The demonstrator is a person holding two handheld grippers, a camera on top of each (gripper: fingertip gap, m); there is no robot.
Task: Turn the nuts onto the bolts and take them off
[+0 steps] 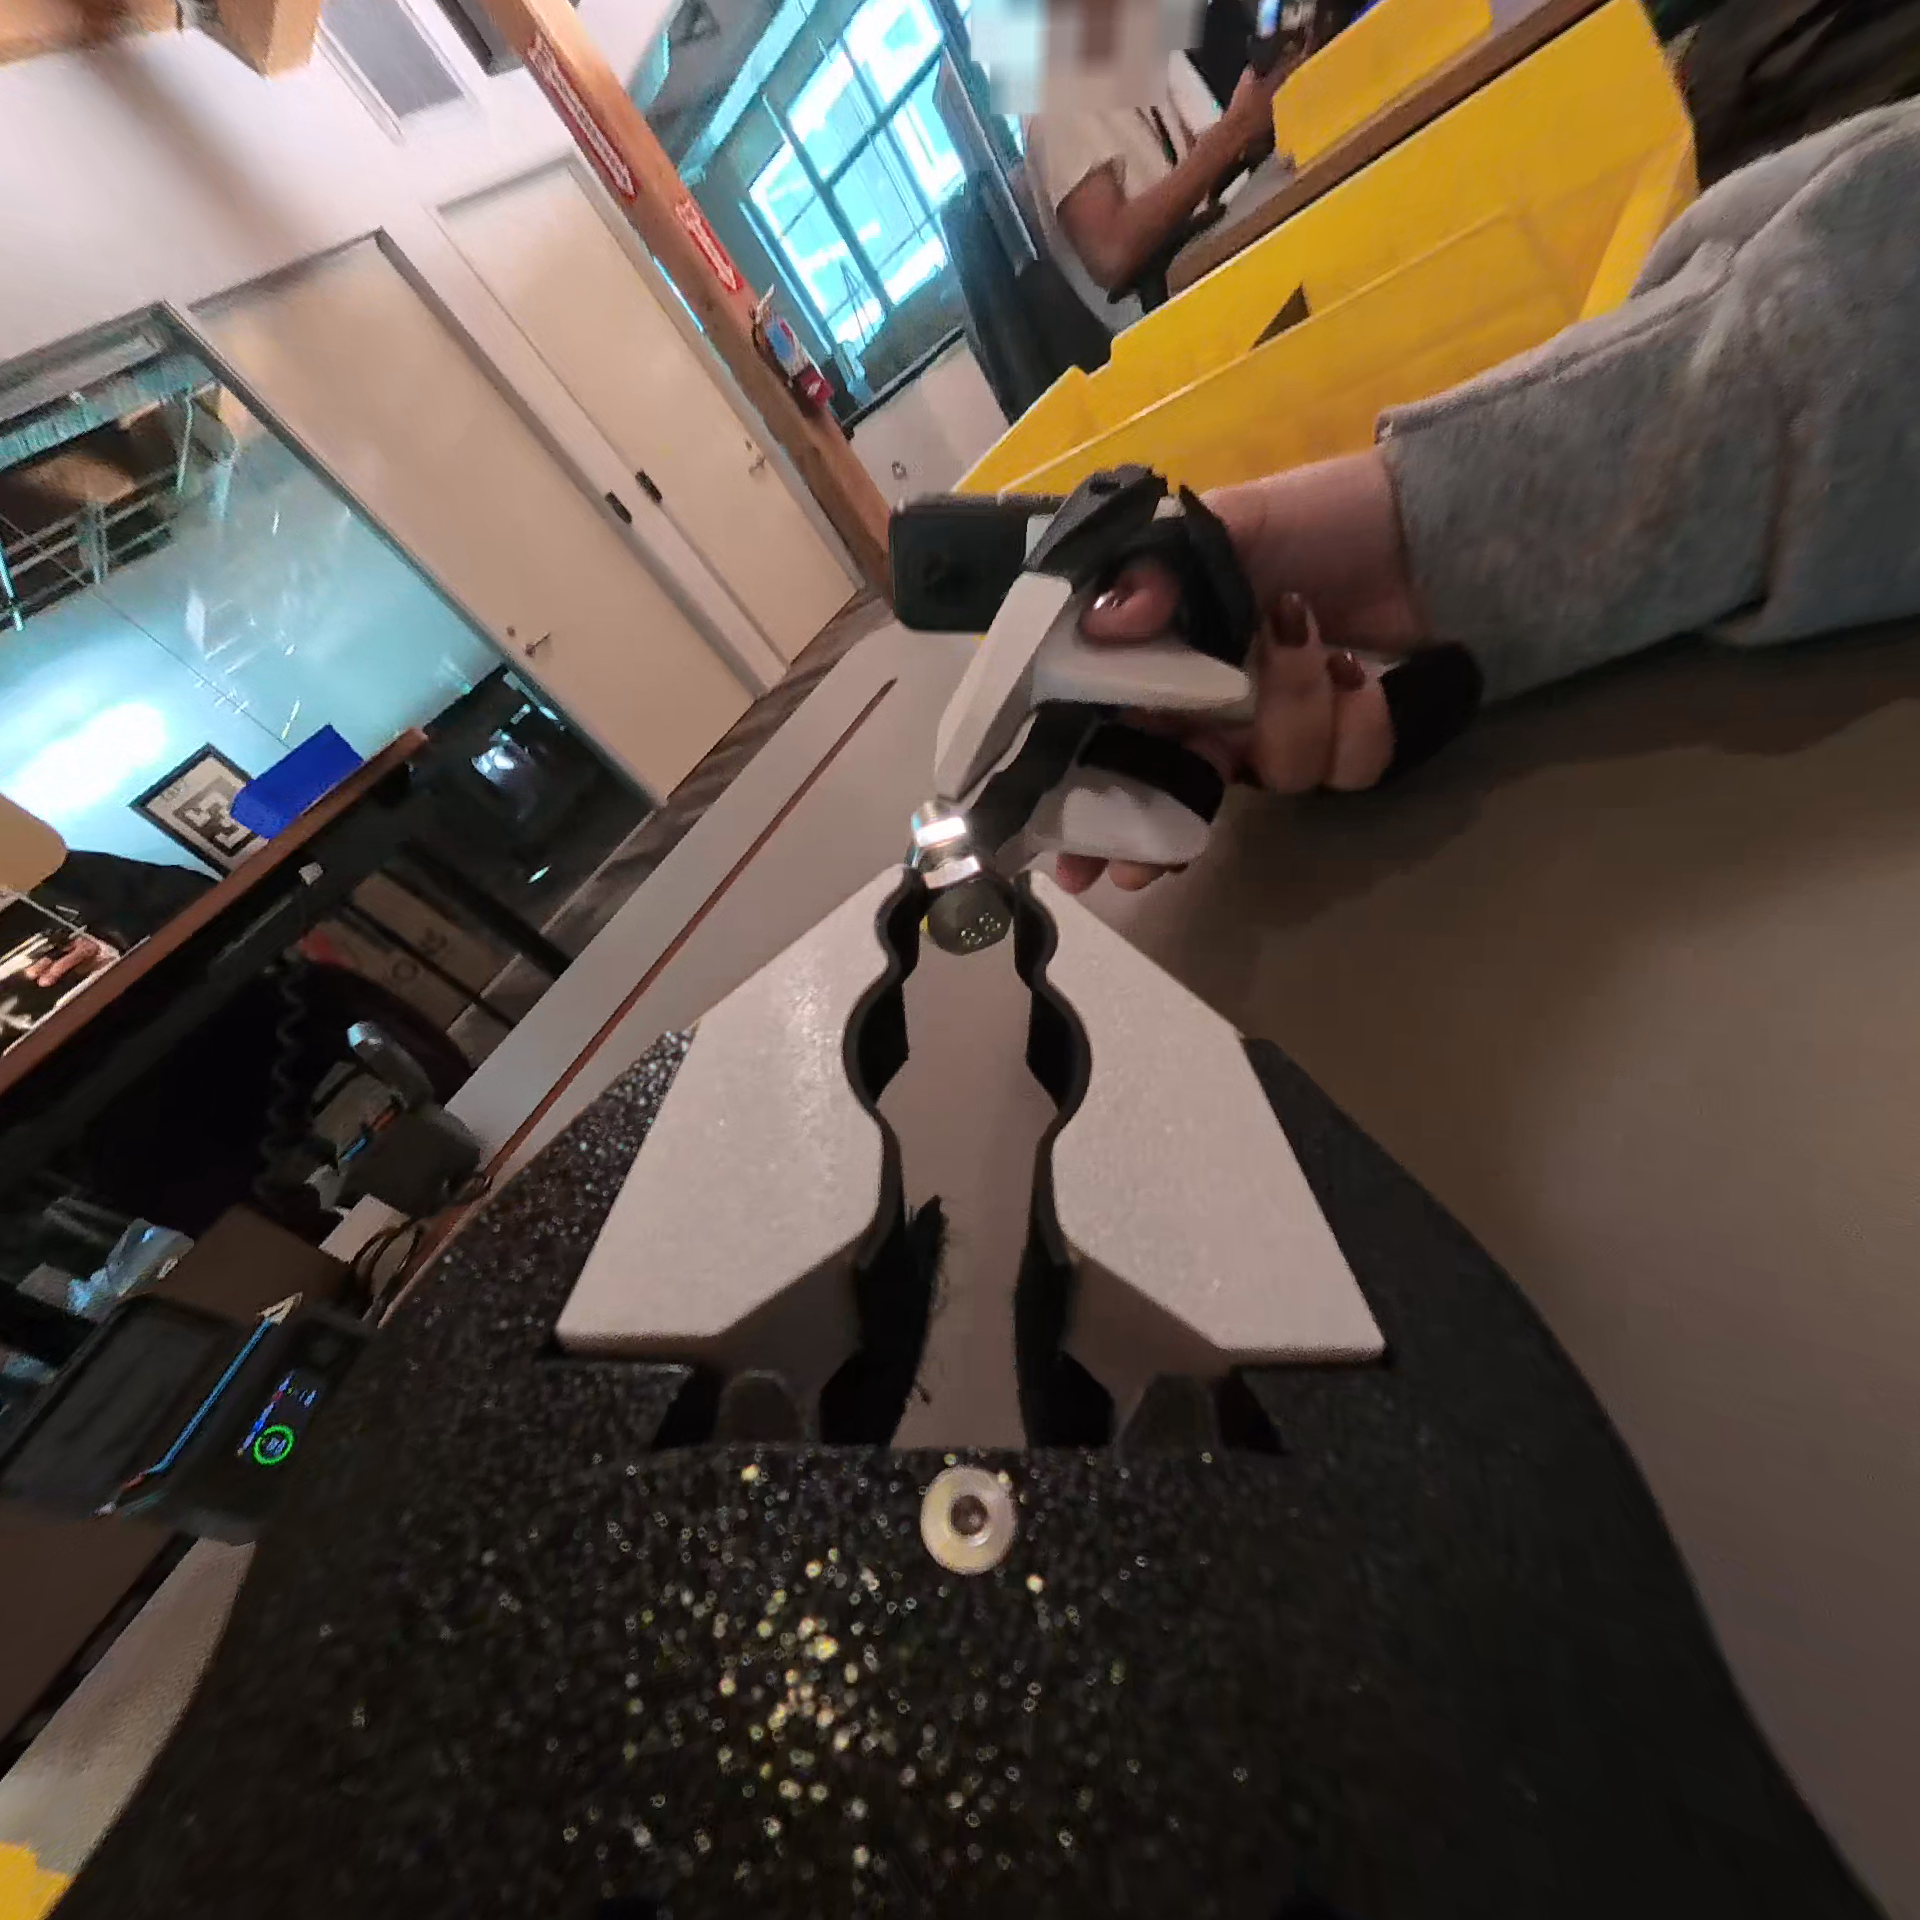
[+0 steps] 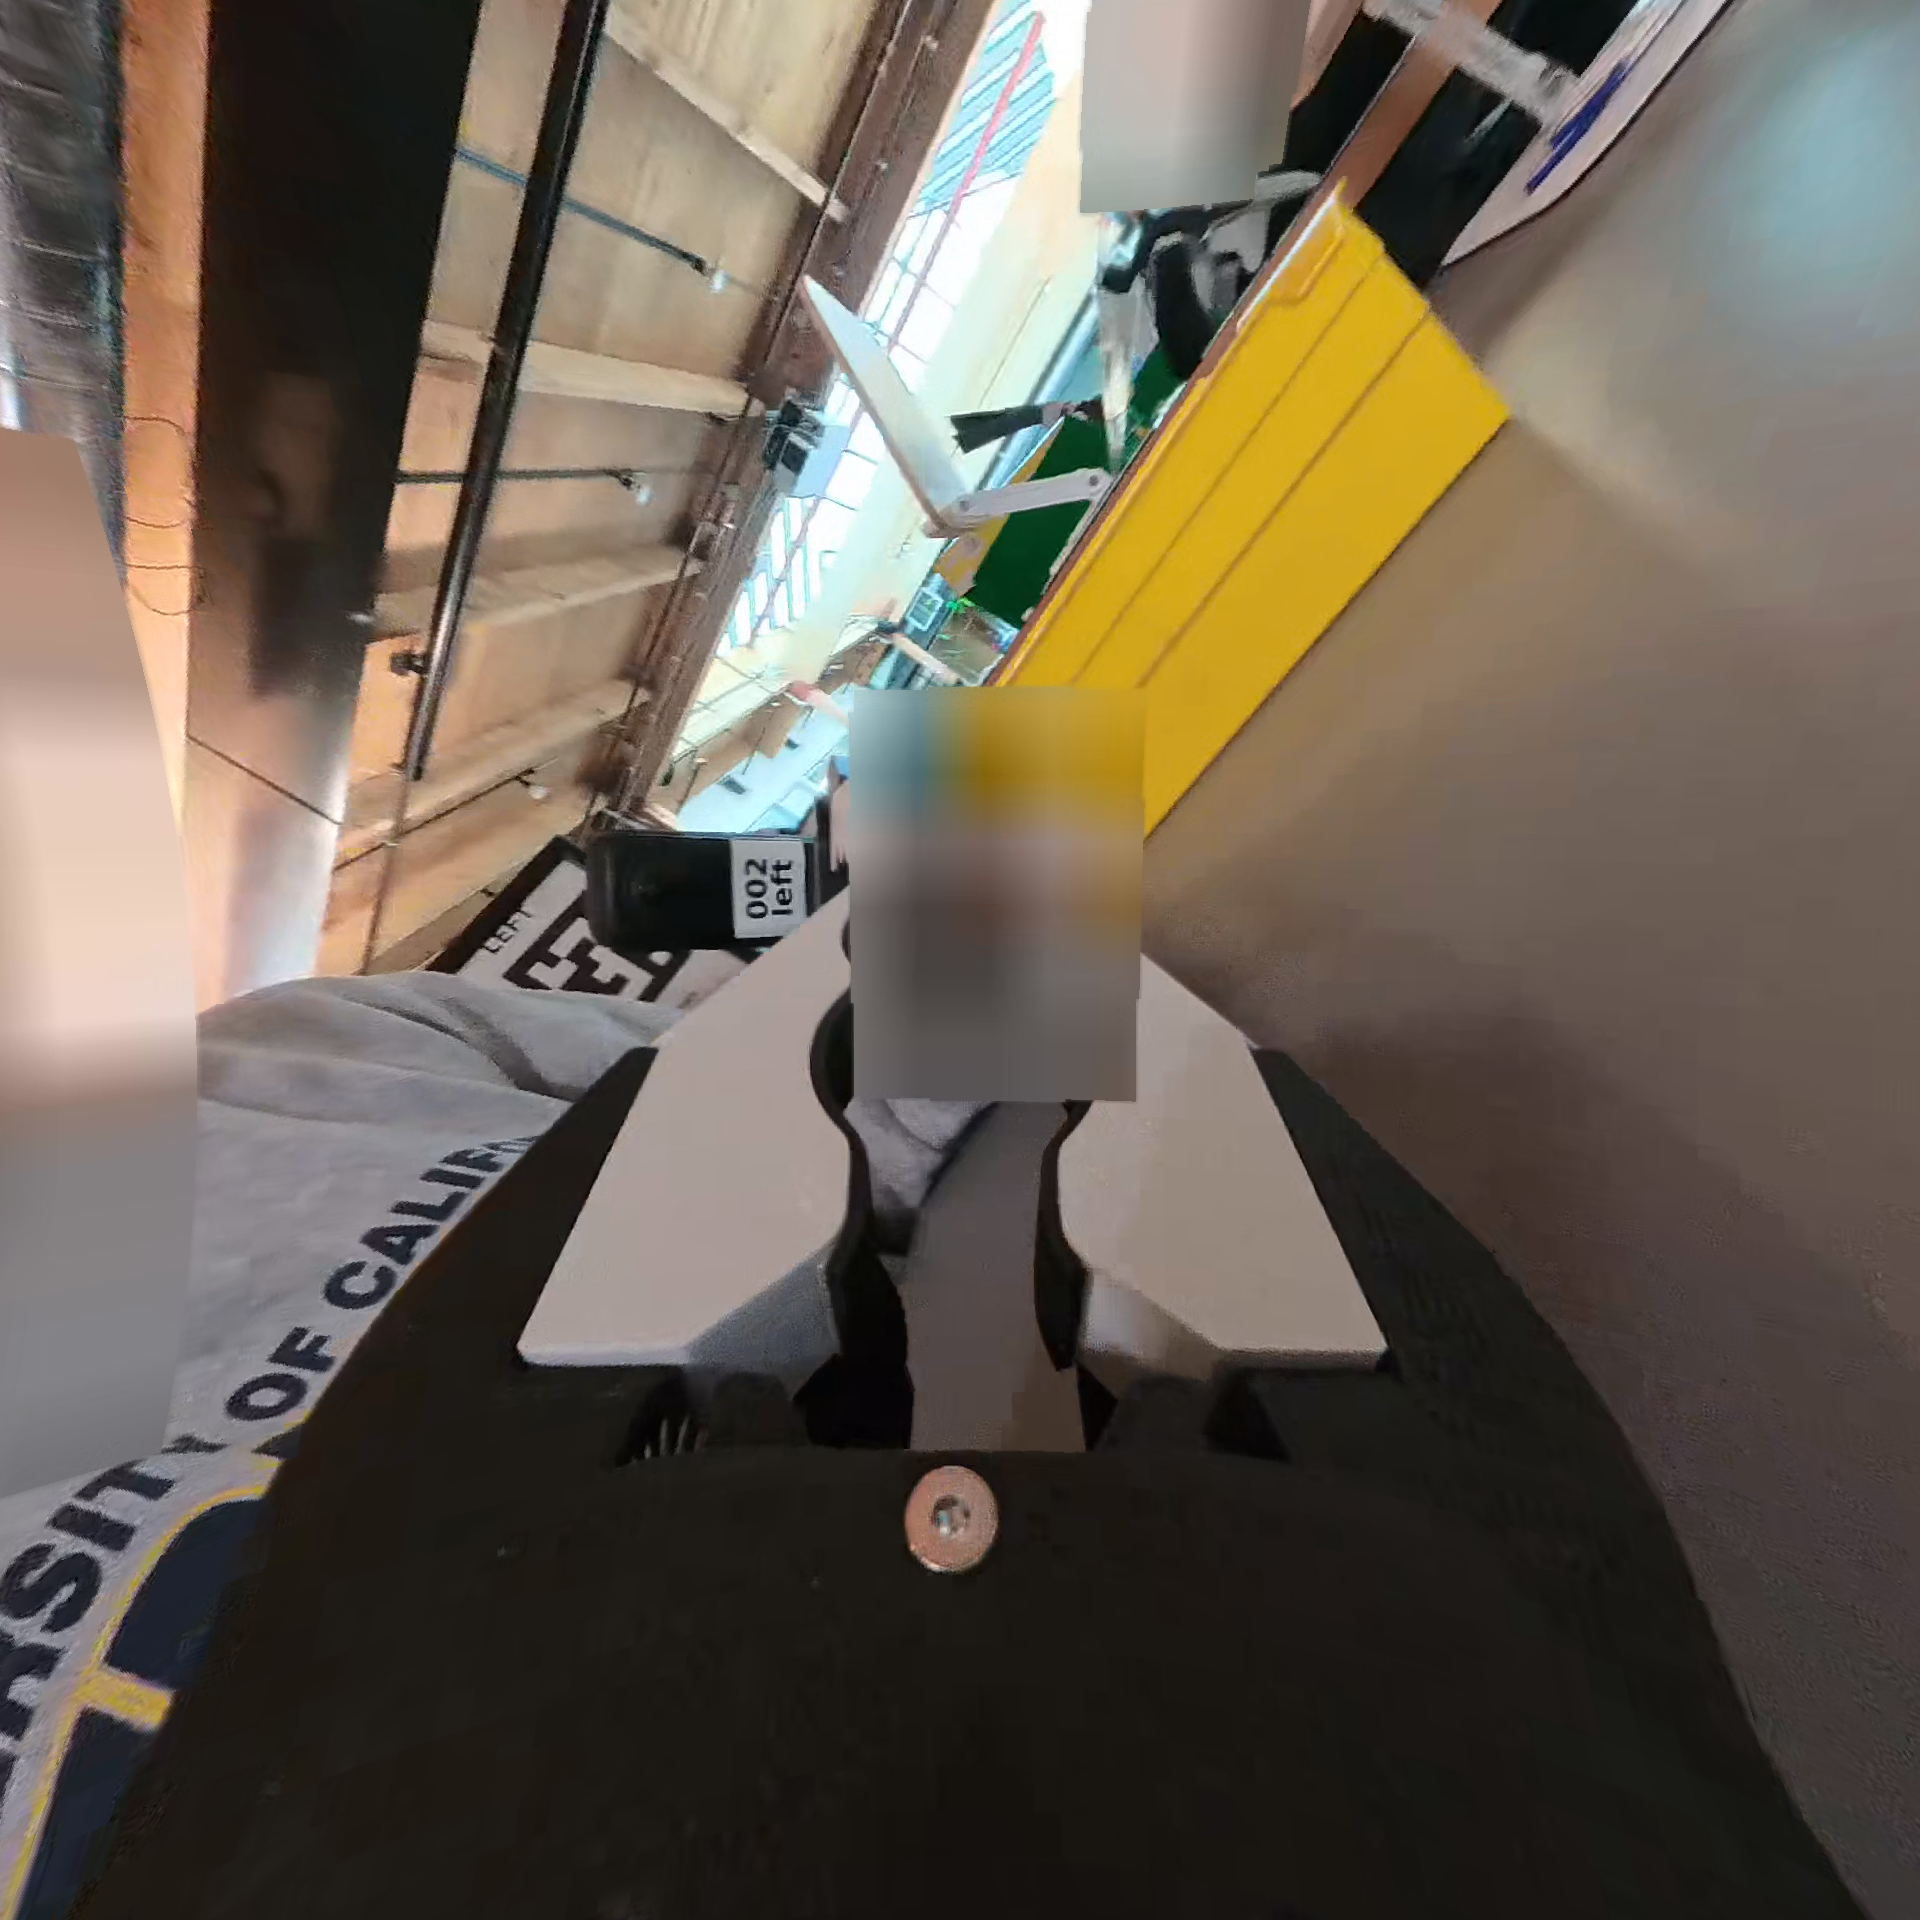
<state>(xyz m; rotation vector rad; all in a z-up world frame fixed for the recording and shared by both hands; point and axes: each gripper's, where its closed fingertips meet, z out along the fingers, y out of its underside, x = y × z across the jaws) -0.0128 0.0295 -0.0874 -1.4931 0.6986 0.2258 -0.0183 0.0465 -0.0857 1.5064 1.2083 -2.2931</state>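
So the left claw point(image 1: 966, 914) has its 2 white fingers point(image 1: 769, 1122) pinched in at the tips on the head end of a silver bolt point(image 1: 968, 923), with the wavy inner edges of the fingers apart further back. The bolt's round face points toward the camera and it's held up in the air above the grey desk point(image 1: 1558, 1143), not resting on it.

Across from it, the right claw point(image 1: 951, 831) comes in from the upper right, held by a hand point(image 1: 1309, 665) in a grey sleeve point(image 1: 1662, 436). Its tips are closed on a shiny hex nut point(image 1: 938, 833) that sits on the far end of the same bolt. A second nut point(image 1: 951, 871) sits on the shank just beside it, between the first nut and the left claw's tips. So both claws meet on that 1 bolt, nearly tip to tip.

The right wrist view isn't much help: a blurred patch covers the tips of the right claw point(image 2: 956, 1039), so from there I can't tell what it grips. You do see its white fingers point(image 2: 717, 1195) standing close together, the left claw's black camera point(image 2: 665, 894) beyond them, and a grey sweatshirt point(image 2: 343, 1122) off to the left.

Yellow bins point(image 1: 1351, 343) sit at the back of the desk, well apart from the bolt.
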